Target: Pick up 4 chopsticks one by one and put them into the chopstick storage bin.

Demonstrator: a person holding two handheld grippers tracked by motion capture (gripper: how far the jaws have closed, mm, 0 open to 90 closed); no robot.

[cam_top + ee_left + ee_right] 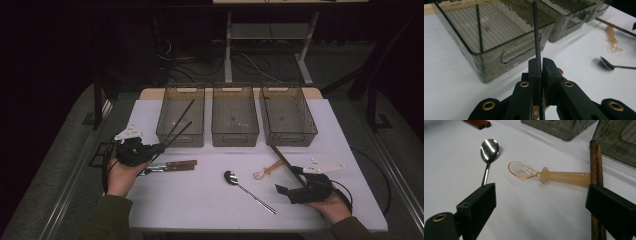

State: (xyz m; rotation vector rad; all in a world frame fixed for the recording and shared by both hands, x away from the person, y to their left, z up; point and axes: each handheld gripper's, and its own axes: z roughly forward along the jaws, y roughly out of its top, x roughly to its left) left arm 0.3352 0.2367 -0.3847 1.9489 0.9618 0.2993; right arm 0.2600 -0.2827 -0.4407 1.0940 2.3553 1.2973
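One black chopstick sits pinched near its end in the left gripper, tip over the left bin, where its mate lies. Thin, stiff, light, probably slippery: grip near midlength. Right gripper hangs open over brown chopsticks.

The high view looks from above the near side, forward and down on the whole table. The left gripper view sits low and close, facing far along its jaws to the left bin. The right gripper view is low too, facing left. Both gripper views share the metal spoon and the plastic spoon.
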